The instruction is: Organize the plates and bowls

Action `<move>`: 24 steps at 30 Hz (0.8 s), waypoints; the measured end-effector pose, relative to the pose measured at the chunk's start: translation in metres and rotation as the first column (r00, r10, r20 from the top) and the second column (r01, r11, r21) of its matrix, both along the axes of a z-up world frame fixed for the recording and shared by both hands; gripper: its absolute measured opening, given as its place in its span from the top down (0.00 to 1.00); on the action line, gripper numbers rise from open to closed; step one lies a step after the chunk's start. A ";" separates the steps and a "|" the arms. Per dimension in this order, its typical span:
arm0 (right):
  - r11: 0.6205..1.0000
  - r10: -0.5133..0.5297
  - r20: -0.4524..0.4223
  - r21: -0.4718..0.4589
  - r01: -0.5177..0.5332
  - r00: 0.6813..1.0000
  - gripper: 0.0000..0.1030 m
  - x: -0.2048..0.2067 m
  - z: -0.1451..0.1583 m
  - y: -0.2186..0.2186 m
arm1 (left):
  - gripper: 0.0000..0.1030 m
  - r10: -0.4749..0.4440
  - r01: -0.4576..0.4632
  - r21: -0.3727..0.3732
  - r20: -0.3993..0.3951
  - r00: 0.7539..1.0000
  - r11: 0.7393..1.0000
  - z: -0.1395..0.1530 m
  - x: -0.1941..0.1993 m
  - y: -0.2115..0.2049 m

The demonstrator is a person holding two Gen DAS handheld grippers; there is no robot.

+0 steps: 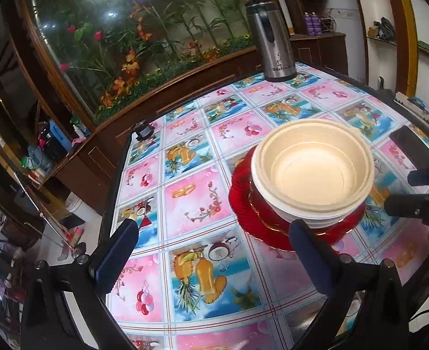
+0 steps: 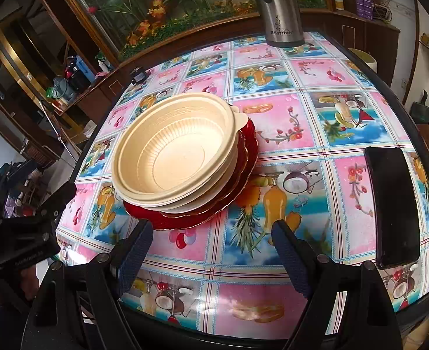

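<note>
Sitting near the middle of the tabletop point(image 2: 316, 116), the cream bowls point(image 2: 176, 151) nest on a red bowl and red plates point(image 2: 243, 186), slightly off-centre. Both the left gripper point(image 1: 211, 253) and the right gripper point(image 2: 211, 250) have jaws apart, holding nothing. A careless nudge could tip the leaning stack or knock the phone point(image 2: 392, 207). How many bowls are nested is hard to make out.

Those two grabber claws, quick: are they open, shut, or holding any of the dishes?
Left gripper: open, holding nothing; the stack of bowls sits beyond it.
Right gripper: open, holding nothing.
</note>
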State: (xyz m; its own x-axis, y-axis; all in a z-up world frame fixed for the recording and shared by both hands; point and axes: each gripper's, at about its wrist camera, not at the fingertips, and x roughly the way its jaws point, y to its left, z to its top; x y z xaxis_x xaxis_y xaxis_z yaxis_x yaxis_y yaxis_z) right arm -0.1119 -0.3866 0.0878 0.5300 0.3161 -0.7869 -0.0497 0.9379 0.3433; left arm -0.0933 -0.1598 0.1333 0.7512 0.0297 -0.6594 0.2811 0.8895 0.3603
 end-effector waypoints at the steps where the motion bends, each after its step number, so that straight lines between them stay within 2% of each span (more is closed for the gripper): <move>1: 1.000 -0.002 -0.003 0.002 0.002 1.000 0.16 0.001 -0.001 0.000 | 0.00 -0.002 0.002 0.006 -0.002 1.000 1.000 -0.001 0.000 -0.001; 11: 1.000 -0.008 -0.011 -0.012 0.007 1.000 0.16 0.004 -0.002 -0.001 | 0.00 -0.028 0.027 -0.025 -0.048 0.998 0.999 -0.007 0.007 -0.004; 24: 1.000 -0.002 -0.029 -0.016 0.001 1.000 0.16 0.007 -0.005 0.000 | 0.00 -0.011 0.006 -0.056 -0.094 0.996 0.998 -0.015 0.014 0.002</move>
